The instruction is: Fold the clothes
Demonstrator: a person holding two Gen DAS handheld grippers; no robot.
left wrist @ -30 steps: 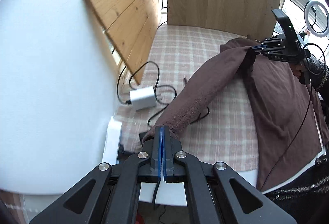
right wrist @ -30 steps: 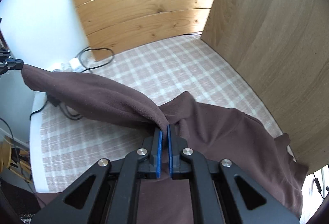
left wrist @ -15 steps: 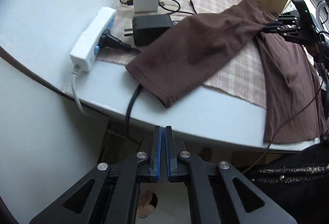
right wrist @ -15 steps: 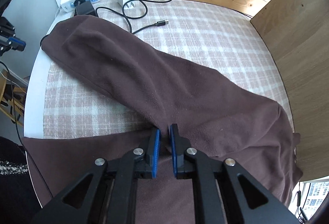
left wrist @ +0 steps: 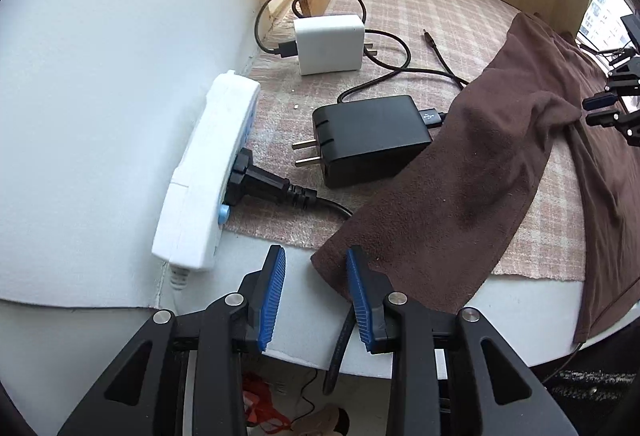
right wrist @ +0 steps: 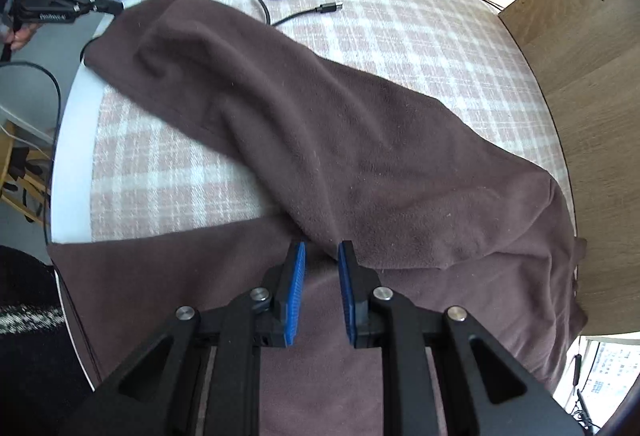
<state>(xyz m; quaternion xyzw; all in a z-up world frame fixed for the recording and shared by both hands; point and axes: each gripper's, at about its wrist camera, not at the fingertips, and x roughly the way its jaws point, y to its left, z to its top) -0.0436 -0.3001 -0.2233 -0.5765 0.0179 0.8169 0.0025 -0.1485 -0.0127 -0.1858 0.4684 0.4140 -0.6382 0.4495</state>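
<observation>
Setting: a white table [left wrist: 532,300] spread with a pink checked cloth [right wrist: 400,32], wooden boards leaning behind it and a white wall on one side.
Clutter: a white power strip [left wrist: 208,180], a black adapter [left wrist: 372,140] and a white charger [left wrist: 328,44] lay at the table's corner.
What changed: a second earlier both tools held the brown garment [right wrist: 320,140] up off the table, its sleeve stretched between them; the sleeve now lay flat.
Left tool [left wrist: 316,294]: released, jaws opening, nothing pinched; the cuff lay just in front of its right finger.
Right tool [right wrist: 320,284]: jaws opening too, parted over the fabric, pressing nothing.
Meaning: the sleeve had apparently been laid out straight, so a fold could follow.
Garment look: soft, fleecy, dark brown; the sleeve ran diagonally across the cloth, its end overlapping the adapter, the body draped over the near table edge.
</observation>
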